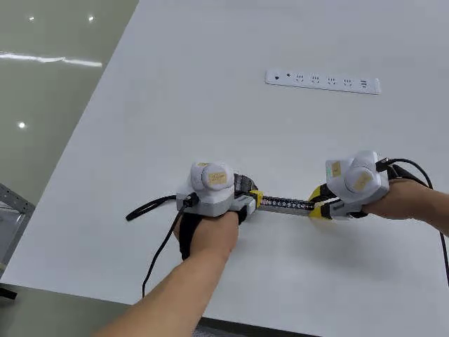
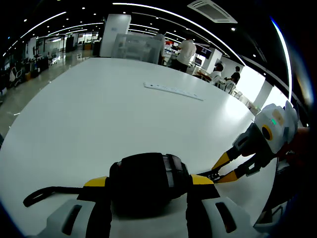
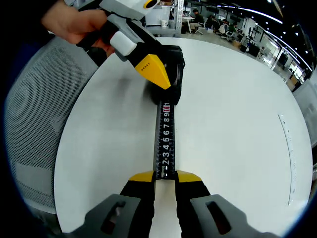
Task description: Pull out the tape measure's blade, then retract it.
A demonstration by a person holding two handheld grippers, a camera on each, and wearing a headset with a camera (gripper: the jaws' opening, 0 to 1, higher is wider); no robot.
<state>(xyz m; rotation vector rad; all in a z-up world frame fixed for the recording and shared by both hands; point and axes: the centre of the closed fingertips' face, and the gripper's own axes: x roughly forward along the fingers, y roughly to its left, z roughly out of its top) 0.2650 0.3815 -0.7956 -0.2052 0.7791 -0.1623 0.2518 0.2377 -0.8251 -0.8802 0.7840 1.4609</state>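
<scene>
Got the black plastic tape measure [image 2: 148, 181] clamped in left gripper [image 1: 247, 201] jaws on the white bench [image 1: 210, 84], right gripper [image 3: 165, 176] jaws pinching its numbered blade [image 3: 165, 139] tip at 3 o'clock. Runs straight 9-to-3.

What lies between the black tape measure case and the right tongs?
The dark numbered blade, stretched from the black case to the right tongs over the white table; the right gripper view shows it.

The head view looks down on the table [image 1: 210, 70] from above; each gripper view sits just behind its jaws, facing the other, sharing the blade [image 1: 286, 204] between.
</scene>
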